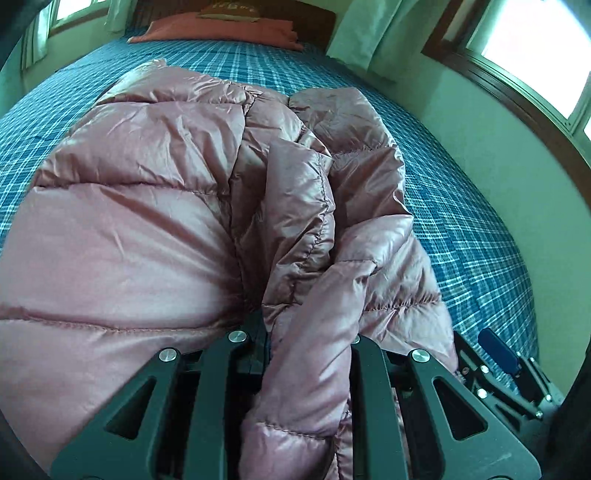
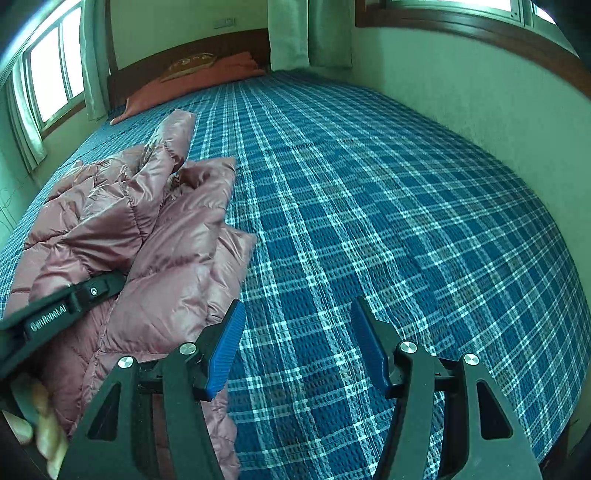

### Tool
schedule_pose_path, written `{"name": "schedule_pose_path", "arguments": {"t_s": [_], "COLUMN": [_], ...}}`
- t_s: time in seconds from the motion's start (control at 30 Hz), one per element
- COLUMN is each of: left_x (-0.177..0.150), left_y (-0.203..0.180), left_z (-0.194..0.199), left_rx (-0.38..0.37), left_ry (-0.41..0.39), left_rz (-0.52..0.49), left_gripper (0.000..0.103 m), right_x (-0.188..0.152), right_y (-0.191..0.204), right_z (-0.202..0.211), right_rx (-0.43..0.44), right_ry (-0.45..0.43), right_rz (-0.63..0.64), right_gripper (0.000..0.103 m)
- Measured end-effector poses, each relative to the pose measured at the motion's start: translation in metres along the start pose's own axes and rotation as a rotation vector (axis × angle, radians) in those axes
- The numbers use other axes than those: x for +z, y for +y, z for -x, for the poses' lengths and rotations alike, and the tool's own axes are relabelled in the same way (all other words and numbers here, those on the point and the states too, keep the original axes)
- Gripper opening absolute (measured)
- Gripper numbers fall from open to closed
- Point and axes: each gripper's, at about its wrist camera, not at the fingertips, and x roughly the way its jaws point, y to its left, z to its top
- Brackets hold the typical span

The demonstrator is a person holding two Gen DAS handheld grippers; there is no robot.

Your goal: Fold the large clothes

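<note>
A shiny pink quilted jacket (image 1: 147, 221) lies crumpled on the blue plaid bedspread (image 1: 461, 229). A loose part of it, likely a sleeve, points toward the headboard. My left gripper (image 1: 280, 332) is low over the jacket's near edge and shut on a fold of it. The fabric drapes over and hides the fingertips. In the right wrist view the jacket (image 2: 177, 258) lies at the left, with the left gripper (image 2: 110, 282) resting on it. My right gripper (image 2: 297, 343) stands open to the right of the jacket over bare bedspread (image 2: 369, 203), nothing between its blue pads (image 2: 225, 354).
A red pillow (image 2: 192, 85) lies at the wooden headboard (image 2: 192, 48). A pale wall (image 2: 480, 110) runs along the bed's right side under a window. A curtain (image 2: 291, 33) hangs at the corner. A person's hand (image 2: 40, 424) grips the left tool.
</note>
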Motion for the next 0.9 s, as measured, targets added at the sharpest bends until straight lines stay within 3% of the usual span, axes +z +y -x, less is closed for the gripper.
{"name": "schedule_pose_path", "arguments": {"t_s": [0.23,0.37,0.57,0.73,0.9], "left_x": [0.0,-0.002,-0.014,-0.027,-0.036], "left_y": [0.003,-0.004,-0.014,0.016,0.075], "left_z": [0.014,0.036,0.084,0.122,0.144], "left_rx": [-0.039,-0.074,-0.136,-0.154,-0.108], "left_ry": [-0.037,-0.056,-0.109,-0.142,-0.182], "left_rz": [0.01,0.021,0.005,0.068,0.193], "left_gripper": [0.018,0.053,0.059,0.064,0.071], "right_x": [-0.001,-0.006,-0.021,-0.024,-0.017], "right_y": [-0.006,-0.008,-0.008,-0.002,0.017], "right_z": [0.003,0.015,0.044,0.068,0.09], "right_rx": [-0.002,-0.005,-0.021,-0.004,0.061], "right_ry": [-0.007,-0.019,-0.046,-0.079,-0.109], "right_rz": [-0.009,-0.012,-0.006,-0.007,-0.012], "right_gripper": [0.059,0.059,0.059,0.059,0.059]}}
